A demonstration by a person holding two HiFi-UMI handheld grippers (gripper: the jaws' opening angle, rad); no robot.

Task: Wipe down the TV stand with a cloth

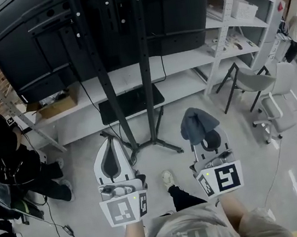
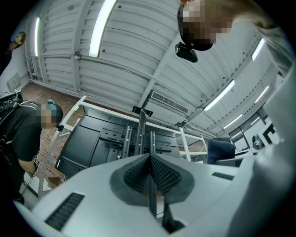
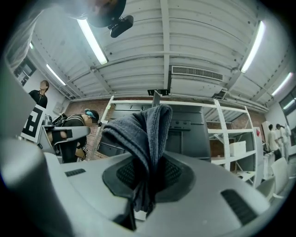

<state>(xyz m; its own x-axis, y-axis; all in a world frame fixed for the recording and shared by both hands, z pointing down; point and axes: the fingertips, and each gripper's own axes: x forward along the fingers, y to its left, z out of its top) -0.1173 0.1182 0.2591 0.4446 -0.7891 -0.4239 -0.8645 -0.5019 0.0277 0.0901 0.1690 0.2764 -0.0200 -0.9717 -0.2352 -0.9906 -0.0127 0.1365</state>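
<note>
Right claw [image 3: 149, 173]: clamped on grey cloth [image 3: 141, 134], whose upper fold flops loose.
Left claw [image 2: 150, 172]: jaws together, empty.
TV stand [image 1: 147, 93]: ahead, clear of both claws.
Risk: the loose fold snags on a stand bracket and the cloth pulls free.

The left gripper [image 1: 109, 142] and right gripper [image 1: 209, 136] were pale grey, with black-and-white marker cubes [image 1: 126, 208]; the person wore dark trousers [image 1: 185, 197].

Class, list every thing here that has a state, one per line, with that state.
Left gripper: shut, empty.
Right gripper: shut on the cloth.
Cloth: clamped, bunched, sticking out past the jaws.
TV stand: upright on the floor, untouched.
Cardboard box: open, on the shelf.
</note>
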